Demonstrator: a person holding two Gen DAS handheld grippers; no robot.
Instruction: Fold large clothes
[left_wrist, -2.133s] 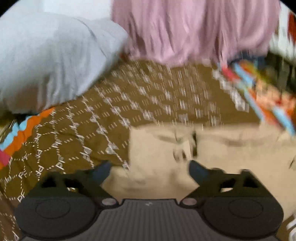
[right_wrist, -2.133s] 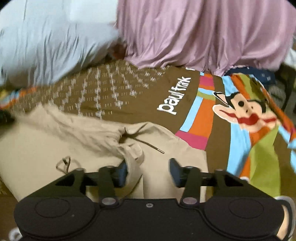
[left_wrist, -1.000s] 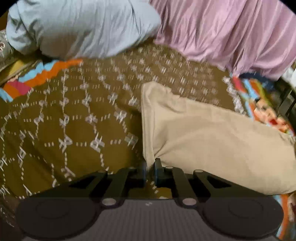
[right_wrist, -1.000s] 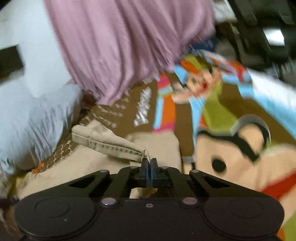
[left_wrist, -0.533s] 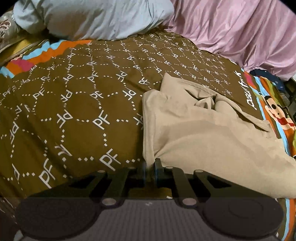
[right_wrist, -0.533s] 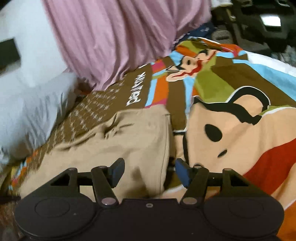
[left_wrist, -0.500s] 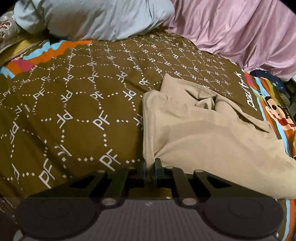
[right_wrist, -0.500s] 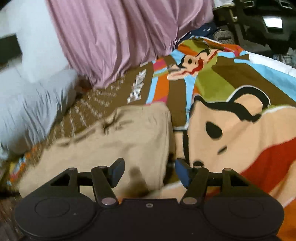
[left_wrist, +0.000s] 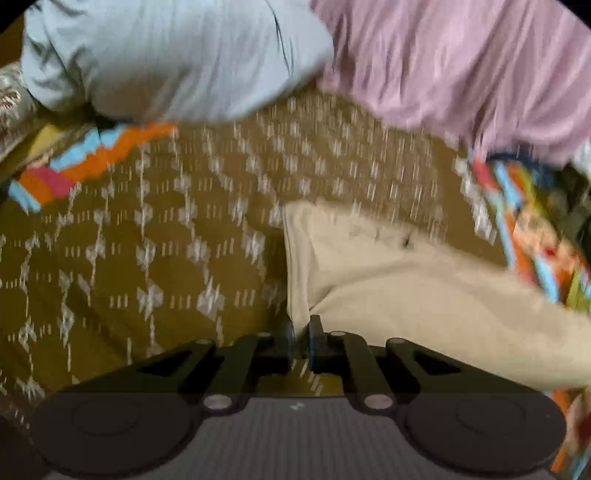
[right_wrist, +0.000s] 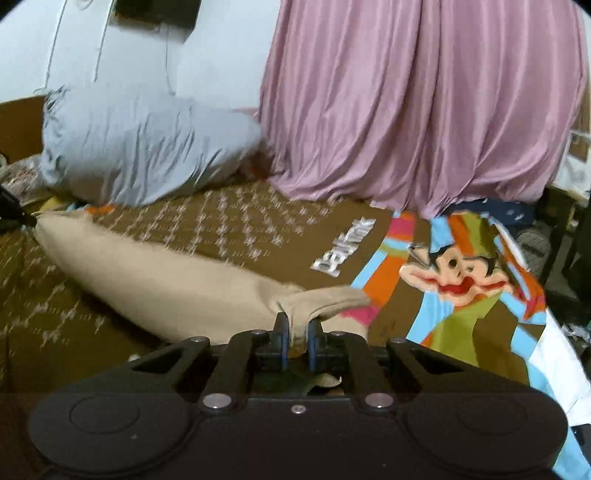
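Note:
A large beige garment (left_wrist: 413, 291) lies on a brown patterned bedspread (left_wrist: 147, 258). My left gripper (left_wrist: 301, 328) is shut on the garment's near left corner. In the right wrist view the same garment (right_wrist: 155, 273) stretches in a long band from far left toward me. My right gripper (right_wrist: 295, 332) is shut on a bunched edge of it, holding it slightly off the bedspread (right_wrist: 258, 236). The left wrist view is blurred by motion.
A grey pillow (right_wrist: 140, 158) and a pink curtain (right_wrist: 417, 110) stand behind the bed. The bedspread's colourful monkey print (right_wrist: 461, 277) lies to the right. Dark furniture (right_wrist: 569, 236) stands at the far right past the bed's edge.
My right gripper was open over the garment; it has shut on the garment's edge and lifted it. My left gripper stays shut on its corner and is moving, pulling the cloth taut.

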